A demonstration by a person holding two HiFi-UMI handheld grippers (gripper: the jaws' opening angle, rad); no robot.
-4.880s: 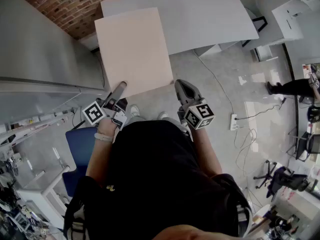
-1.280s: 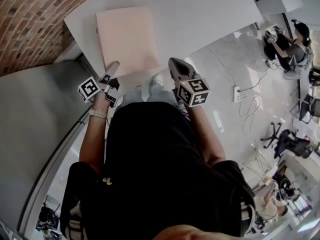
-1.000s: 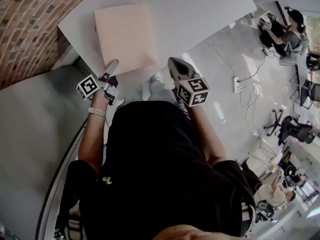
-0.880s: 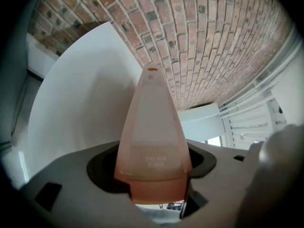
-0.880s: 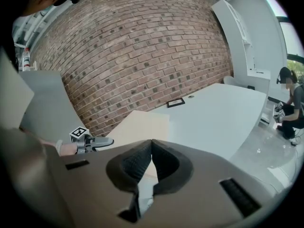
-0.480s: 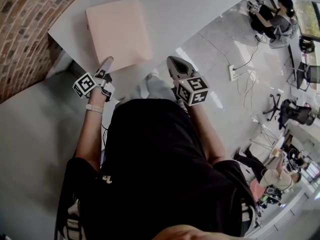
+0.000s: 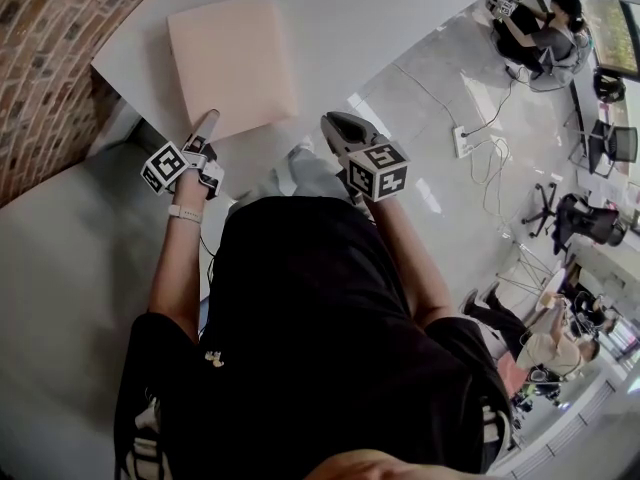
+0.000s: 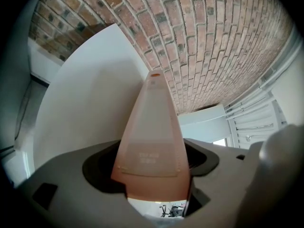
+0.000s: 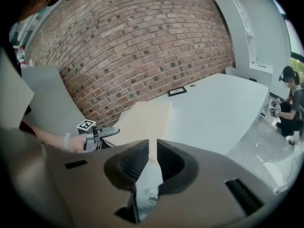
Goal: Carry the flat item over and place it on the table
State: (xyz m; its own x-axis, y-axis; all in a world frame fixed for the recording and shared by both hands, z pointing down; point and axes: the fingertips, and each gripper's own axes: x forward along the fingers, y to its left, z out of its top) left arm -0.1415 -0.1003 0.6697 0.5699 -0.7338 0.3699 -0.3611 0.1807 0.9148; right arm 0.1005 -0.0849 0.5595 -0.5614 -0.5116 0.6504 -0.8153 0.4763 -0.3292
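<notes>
A flat pink board (image 7: 230,63) lies on the white table (image 7: 380,18), near the table's left corner. My left gripper (image 7: 208,120) is at the board's near-left edge. In the left gripper view the board (image 8: 152,122) runs between the jaws of the left gripper (image 8: 154,151), which are opening; a dark gap shows beside it on the right. My right gripper (image 7: 330,123) hangs off the board's near-right corner, apart from it. The jaws of the right gripper (image 9: 153,151) are opening by a narrow slit with nothing between them. Ahead of it are the board (image 9: 142,120) and the left gripper (image 9: 107,132).
A brick wall (image 7: 50,48) runs behind the table's left side. A grey panel (image 7: 60,298) stands at my left. A small framed picture (image 9: 177,91) sits far back on the table. A power strip (image 7: 460,140) with cables lies on the floor, and a seated person (image 7: 545,23) is at right.
The board has gone from being held over the floor to lying flat on the white table. The right gripper now stands apart from it; the left stays at its near edge.
</notes>
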